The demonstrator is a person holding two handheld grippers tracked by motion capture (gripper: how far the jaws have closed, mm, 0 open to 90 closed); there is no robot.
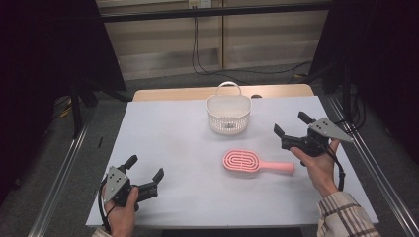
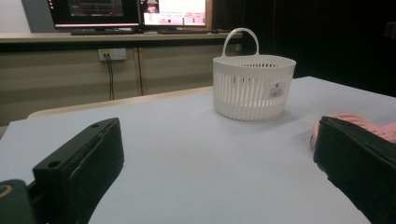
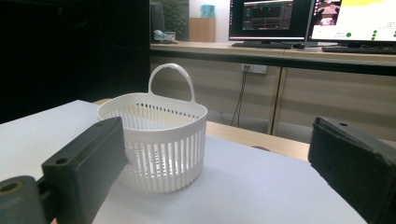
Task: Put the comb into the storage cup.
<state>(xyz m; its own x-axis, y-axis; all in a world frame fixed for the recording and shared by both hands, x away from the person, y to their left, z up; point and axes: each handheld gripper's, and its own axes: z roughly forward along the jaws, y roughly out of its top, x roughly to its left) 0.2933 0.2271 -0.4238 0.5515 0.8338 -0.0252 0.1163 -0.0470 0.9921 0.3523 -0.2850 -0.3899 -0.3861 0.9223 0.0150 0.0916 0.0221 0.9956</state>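
Left gripper (image 1: 145, 168): black two-jaw tool, jaws spread wide, held low by the left hand (image 1: 121, 210).
Right gripper (image 1: 292, 124): black, grey-plated, jaws wide apart, right hand (image 1: 318, 165) beneath.

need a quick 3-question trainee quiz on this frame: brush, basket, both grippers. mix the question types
1. True or false: the pink hairbrush already lies inside the white basket.
2. Multiple choice: which gripper is nearer the hairbrush's handle end? A) left gripper B) right gripper C) both equally near
3. Short answer: how do the jaws of both grippers stand, and do they hold anything?

Key
1. False. The hairbrush lies flat on the table, on the person's side of the basket and apart from it.
2. B. The handle points toward the right gripper's side.
3. Both sets of jaws are spread open and hold nothing.
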